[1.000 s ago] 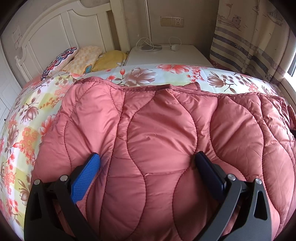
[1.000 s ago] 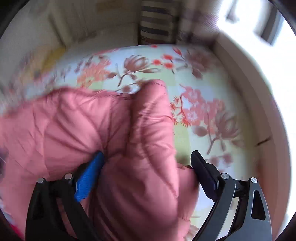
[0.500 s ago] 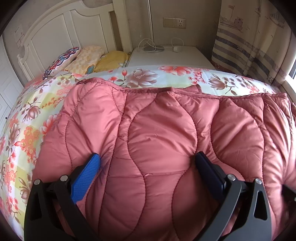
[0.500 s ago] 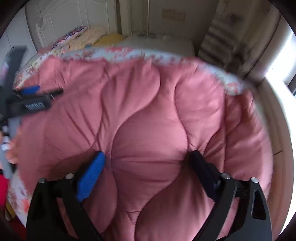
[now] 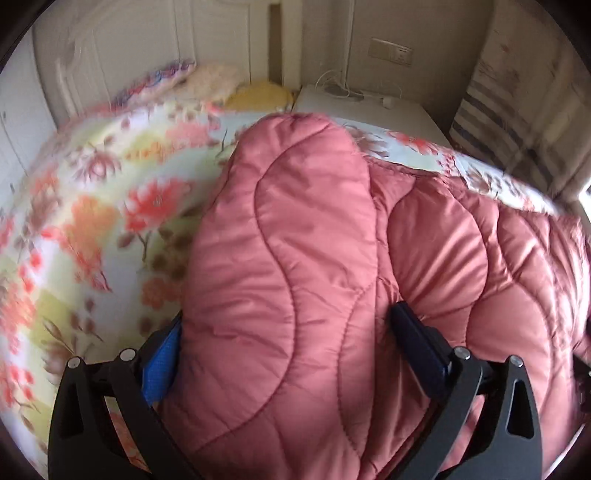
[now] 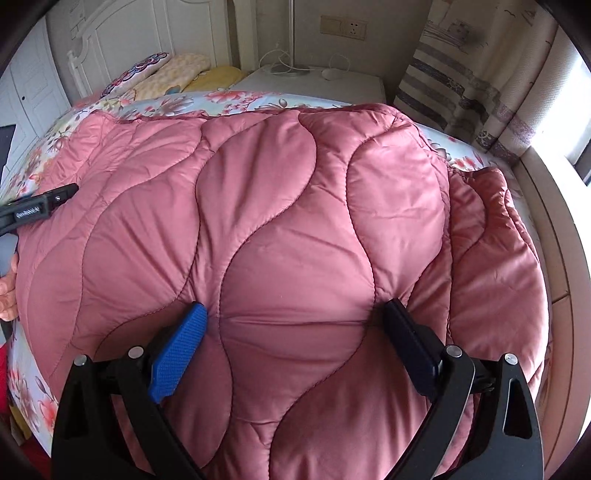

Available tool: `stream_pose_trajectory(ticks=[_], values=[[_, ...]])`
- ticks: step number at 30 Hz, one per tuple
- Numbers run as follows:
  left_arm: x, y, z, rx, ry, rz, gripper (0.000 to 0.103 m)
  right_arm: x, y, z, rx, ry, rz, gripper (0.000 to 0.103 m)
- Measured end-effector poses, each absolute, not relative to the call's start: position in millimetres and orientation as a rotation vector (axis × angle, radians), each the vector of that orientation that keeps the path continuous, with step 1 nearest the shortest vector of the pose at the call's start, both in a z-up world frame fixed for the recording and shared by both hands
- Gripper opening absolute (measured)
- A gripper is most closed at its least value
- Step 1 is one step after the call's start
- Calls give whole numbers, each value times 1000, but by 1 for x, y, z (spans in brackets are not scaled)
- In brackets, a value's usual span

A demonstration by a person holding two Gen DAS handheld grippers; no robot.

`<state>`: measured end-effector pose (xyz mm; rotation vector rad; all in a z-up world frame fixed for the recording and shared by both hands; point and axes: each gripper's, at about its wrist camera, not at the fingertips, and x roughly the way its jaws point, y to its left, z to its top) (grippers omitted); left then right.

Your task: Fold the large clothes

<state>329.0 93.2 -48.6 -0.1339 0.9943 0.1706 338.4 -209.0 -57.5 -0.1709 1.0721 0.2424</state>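
Observation:
A large pink quilted coat (image 6: 295, 236) lies spread on a bed with a floral sheet (image 5: 92, 206). My left gripper (image 5: 288, 332) has its jaws wide apart with a thick fold of the coat (image 5: 295, 258) bulging between them; this part is lifted and turned over the rest. My right gripper (image 6: 291, 328) also has its jaws wide apart, with padded coat fabric pressed between the blue pad (image 6: 177, 347) and the dark pad (image 6: 410, 347). The left gripper's tip (image 6: 40, 206) shows at the left edge of the right wrist view.
Pillows (image 6: 173, 70) lie by the white headboard (image 6: 122, 33). A white bedside cabinet (image 6: 321, 79) with cables stands beyond the bed. A striped curtain (image 6: 461, 74) and a bright window are at the right. A wooden bed rim (image 6: 561, 236) runs along the right side.
The left gripper has swung its held side of the coat up and over toward the right, baring floral sheet on the left. The right view has steadied over the spread coat.

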Motion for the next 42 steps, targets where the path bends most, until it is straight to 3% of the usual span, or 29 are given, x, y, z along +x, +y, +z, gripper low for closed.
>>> stream_pose_trajectory(ticks=[4,7,8,9,16,22,28,32,39,42], values=[[324,84,-49,-80,964,202,101,319,-193,-27,-199,970,259,91],[324,83,-49,-81,959,202,101,324,-186,-57,-190,1032,276,92],[322,83,-49,-82,957,201,101,327,-187,-64,-182,1026,270,99],[321,82,-49,-78,954,203,101,328,-187,-65,-176,1030,270,99],[322,77,-48,-54,935,224,101,300,-166,-18,-107,897,294,97],[323,77,-48,-49,923,229,101,296,-131,-61,-156,939,312,99],[322,75,-48,-43,917,236,101,286,-130,-37,-133,892,300,98],[321,74,-48,-38,913,238,101,287,-127,-64,-165,927,307,99],[321,73,-48,-30,909,246,101,283,-122,-39,-186,885,294,98],[321,73,-48,-28,906,248,101,293,-124,-59,-172,940,301,99]])
